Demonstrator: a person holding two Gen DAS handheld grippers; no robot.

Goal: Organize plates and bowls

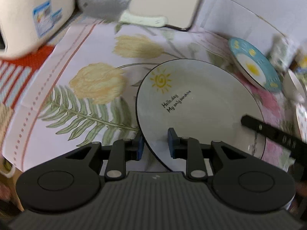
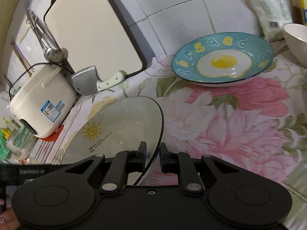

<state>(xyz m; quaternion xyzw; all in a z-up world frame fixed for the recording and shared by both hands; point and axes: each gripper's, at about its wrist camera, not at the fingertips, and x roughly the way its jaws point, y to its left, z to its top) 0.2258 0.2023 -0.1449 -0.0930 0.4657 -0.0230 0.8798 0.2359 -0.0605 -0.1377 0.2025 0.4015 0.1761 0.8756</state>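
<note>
A white plate with a yellow sun drawing and black writing (image 1: 199,103) is held tilted above the floral tablecloth. My left gripper (image 1: 155,143) straddles its near rim, one pad on each side, clamped on it. My right gripper (image 2: 153,157) grips the same plate (image 2: 122,126) at its right rim. The right gripper's finger (image 1: 268,132) shows at the plate's right in the left wrist view. A blue plate with a fried-egg picture (image 2: 222,59) rests on the cloth at the back; it also shows in the left wrist view (image 1: 253,65). A white bowl (image 2: 296,42) stands to its right.
A cream rice cooker (image 2: 40,99) stands at the left. A cleaver (image 2: 92,82) and a cutting board (image 2: 92,28) lean against the tiled wall. A green-white packet (image 2: 272,9) stands at the back right. The floral tablecloth (image 2: 230,126) covers the table.
</note>
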